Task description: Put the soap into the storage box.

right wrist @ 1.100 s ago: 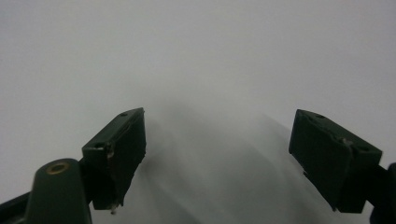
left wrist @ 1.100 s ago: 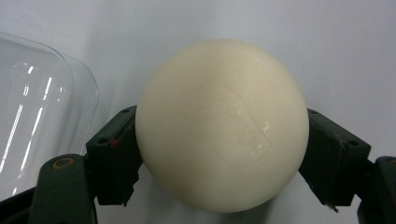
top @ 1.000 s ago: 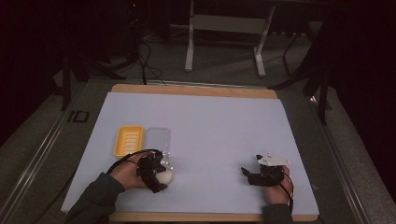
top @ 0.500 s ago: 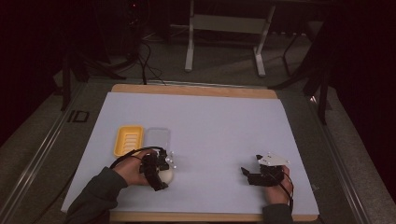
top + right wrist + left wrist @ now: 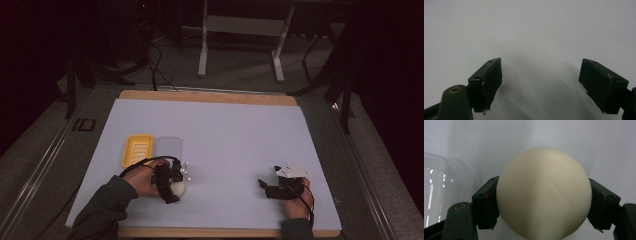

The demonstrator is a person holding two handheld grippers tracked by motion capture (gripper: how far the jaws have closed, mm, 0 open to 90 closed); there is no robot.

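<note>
A cream-white ball (image 5: 544, 195) sits between the two black jaws of my left gripper (image 5: 544, 202), which is shut on it. From above, the same ball (image 5: 178, 188) and left gripper (image 5: 172, 185) lie near the table's front left, just below a clear lid (image 5: 168, 148). That clear lid (image 5: 444, 192) also curves in at the left edge of the left gripper view. A yellow tray (image 5: 137, 150) lies beside the lid. My right gripper (image 5: 541, 85) stands open over bare white table, and from above it (image 5: 263, 186) rests at the front right, held by a hand.
The white sheet (image 5: 235, 135) covers a wooden table (image 5: 205, 96). Behind the table stand a metal frame's legs (image 5: 240, 45) and cables on a dark floor. A metal rail (image 5: 45, 160) runs along the left side.
The left gripper with the ball has shifted slightly left and toward the front. The right gripper has stayed in place.
</note>
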